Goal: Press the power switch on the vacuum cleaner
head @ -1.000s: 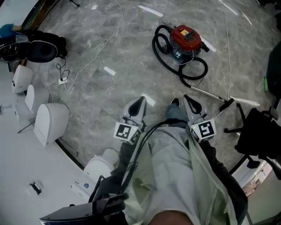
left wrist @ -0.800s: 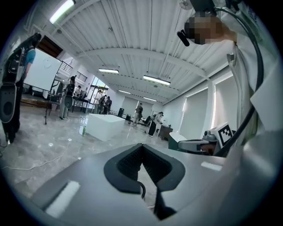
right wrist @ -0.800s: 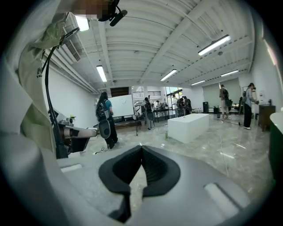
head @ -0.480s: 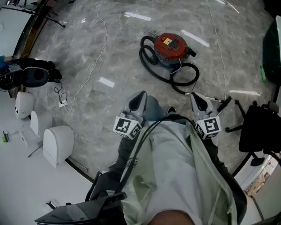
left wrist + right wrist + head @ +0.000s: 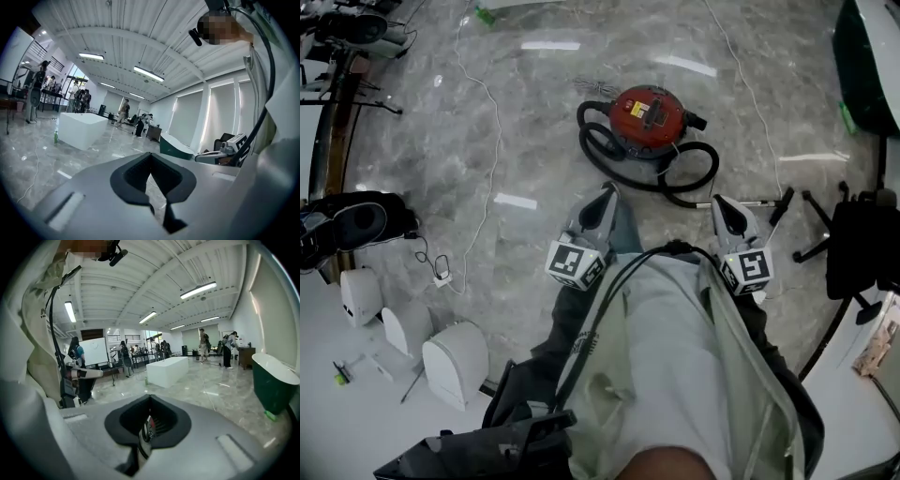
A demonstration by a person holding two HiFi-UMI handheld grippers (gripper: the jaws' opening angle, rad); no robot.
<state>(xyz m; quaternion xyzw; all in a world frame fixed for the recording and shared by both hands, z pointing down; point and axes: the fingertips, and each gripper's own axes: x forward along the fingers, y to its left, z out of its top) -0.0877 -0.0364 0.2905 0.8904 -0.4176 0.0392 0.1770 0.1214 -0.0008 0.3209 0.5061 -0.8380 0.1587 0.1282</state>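
Red vacuum cleaner (image 5: 649,117) on a grey marble floor (image 5: 525,122), both grippers short of it.
The left gripper (image 5: 604,195) and right gripper (image 5: 722,206) point toward the vacuum cleaner, neither touching it. Its black hose (image 5: 680,187) loops between it and them. A white cable (image 5: 492,103) trails to its left, and a black chair (image 5: 853,244) stands to its right.

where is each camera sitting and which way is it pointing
Head view: on the person's head, steeply down at the red vacuum cleaner; jacket, left hand-held gripper and right hand-held gripper show.
Left gripper view: on its hand-held gripper, looking out level; shut jaws, jacket at right.
Right gripper view: on its hand-held gripper, looking out level; shut jaws, jacket at left.
Both gripper views share the white block.
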